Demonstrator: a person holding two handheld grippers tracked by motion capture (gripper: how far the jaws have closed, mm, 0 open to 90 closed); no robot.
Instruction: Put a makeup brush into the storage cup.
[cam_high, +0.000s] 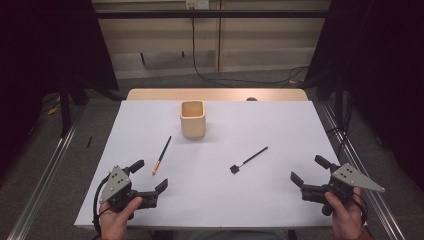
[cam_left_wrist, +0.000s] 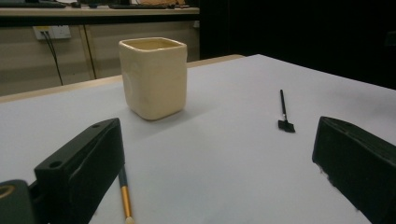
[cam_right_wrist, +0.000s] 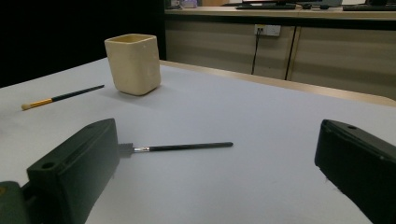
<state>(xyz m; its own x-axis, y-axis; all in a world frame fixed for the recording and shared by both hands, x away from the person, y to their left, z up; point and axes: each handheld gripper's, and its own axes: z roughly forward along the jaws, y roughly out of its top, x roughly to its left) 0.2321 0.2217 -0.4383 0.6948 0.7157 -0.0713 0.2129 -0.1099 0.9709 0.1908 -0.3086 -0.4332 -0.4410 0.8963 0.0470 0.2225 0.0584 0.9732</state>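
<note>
brushes (cam_high: 162, 155): 2 | cup (cam_high: 192, 119): 1 | hand-held grippers (cam_high: 152, 174): 2

The high view looks forward and down over the white table (cam_high: 215, 200) from the person's side, well above it. Each gripper view sits low, close to the tabletop, looking along its own jaws. Both share the cream square cup (cam_left_wrist: 153, 77) ahead and the black brush (cam_right_wrist: 180, 147) between them.
</note>
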